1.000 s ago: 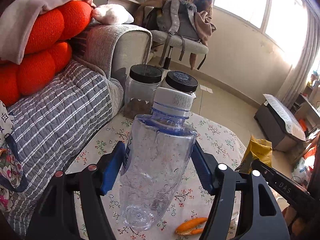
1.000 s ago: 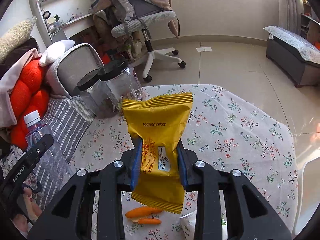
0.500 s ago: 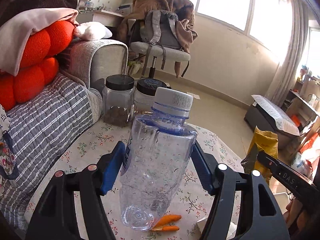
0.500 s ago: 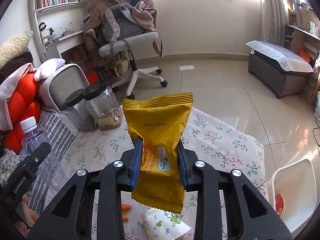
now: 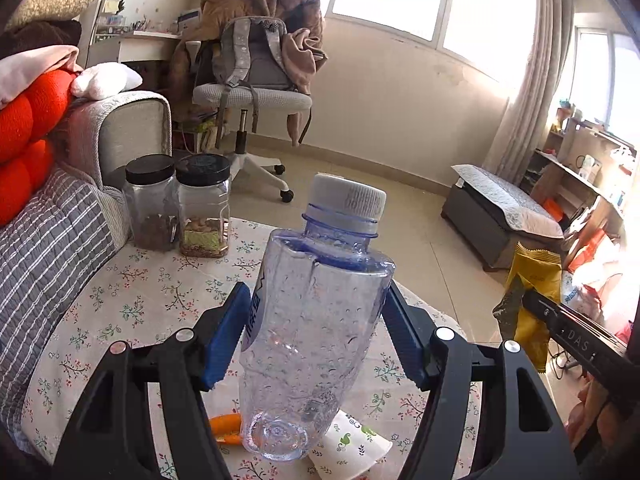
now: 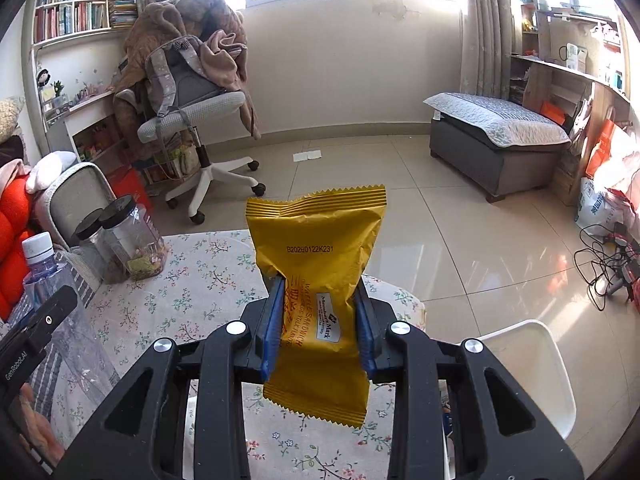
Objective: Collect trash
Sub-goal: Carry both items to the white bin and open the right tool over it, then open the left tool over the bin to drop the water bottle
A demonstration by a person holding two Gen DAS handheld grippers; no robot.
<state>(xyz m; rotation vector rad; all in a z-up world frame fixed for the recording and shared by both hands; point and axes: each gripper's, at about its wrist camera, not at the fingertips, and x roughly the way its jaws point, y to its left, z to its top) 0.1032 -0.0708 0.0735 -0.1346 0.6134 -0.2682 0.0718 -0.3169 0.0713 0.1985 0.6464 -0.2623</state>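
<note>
"Waffle Sandwich" on yellow wrapper (image 6: 320,308)

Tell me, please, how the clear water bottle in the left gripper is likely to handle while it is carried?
The water bottle looks empty, so probably light. Its thin clear wall may dent under the left gripper pads. It hangs clamped at mid-body above the table, so it could swivel if jolted.

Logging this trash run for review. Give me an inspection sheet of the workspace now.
Surface: floral tablecloth table.
Job's things: clear empty plastic bottle; yellow snack wrapper; white bin beside the table.
Clutter: two black-lidded jars, orange peel, patterned paper cup.
Grippers: left gripper shut on bottle; right gripper shut on wrapper.
Cables: black tangle on floor.
Surroundings: sofa, office chair, bench.
</note>
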